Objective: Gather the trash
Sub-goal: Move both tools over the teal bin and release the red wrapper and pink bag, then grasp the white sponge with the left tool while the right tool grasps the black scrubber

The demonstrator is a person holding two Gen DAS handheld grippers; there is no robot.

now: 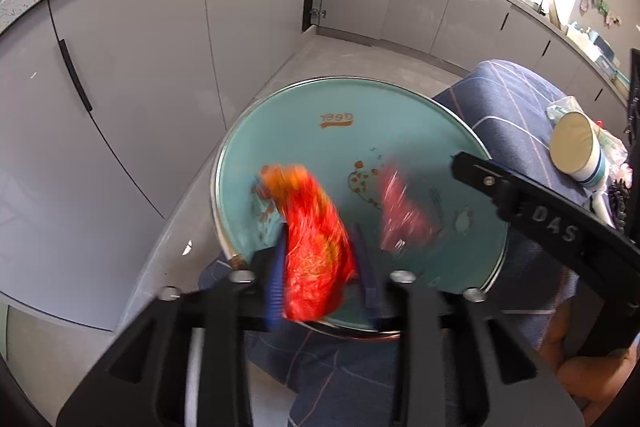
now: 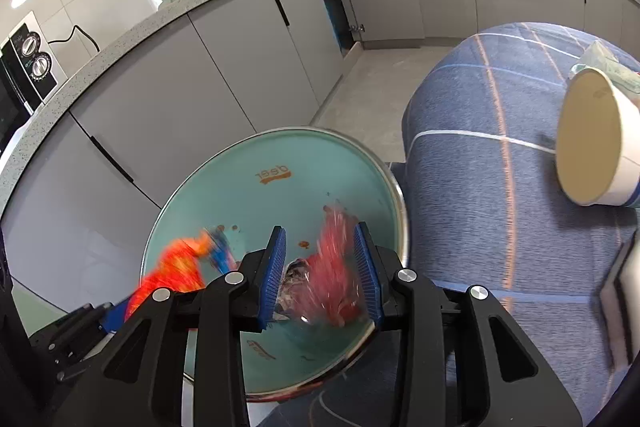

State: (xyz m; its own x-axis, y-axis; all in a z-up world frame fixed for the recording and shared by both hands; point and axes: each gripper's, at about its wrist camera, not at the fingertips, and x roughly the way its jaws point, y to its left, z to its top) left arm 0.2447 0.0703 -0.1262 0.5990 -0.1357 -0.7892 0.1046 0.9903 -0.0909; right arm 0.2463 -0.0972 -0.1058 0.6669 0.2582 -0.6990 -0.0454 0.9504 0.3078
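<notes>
Teal bin [image 1: 344, 131]: orange wrapper [image 1: 316, 251] between parted left gripper [image 1: 322, 269] pads; red wrapper [image 2: 332, 275] at 3 o'clock between parted right gripper [image 2: 320, 273] pads; both tilted down.

Two wrappers [image 1: 316, 251] [image 1: 400, 215], one round bin [image 1: 304, 131], one paper cup [image 1: 576, 151], two grippers [image 1: 320, 267] [image 2: 320, 267].

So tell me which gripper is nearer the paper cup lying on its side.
Right. The right gripper is over the teal bin beside the paper cup; the left gripper is farther.
</notes>
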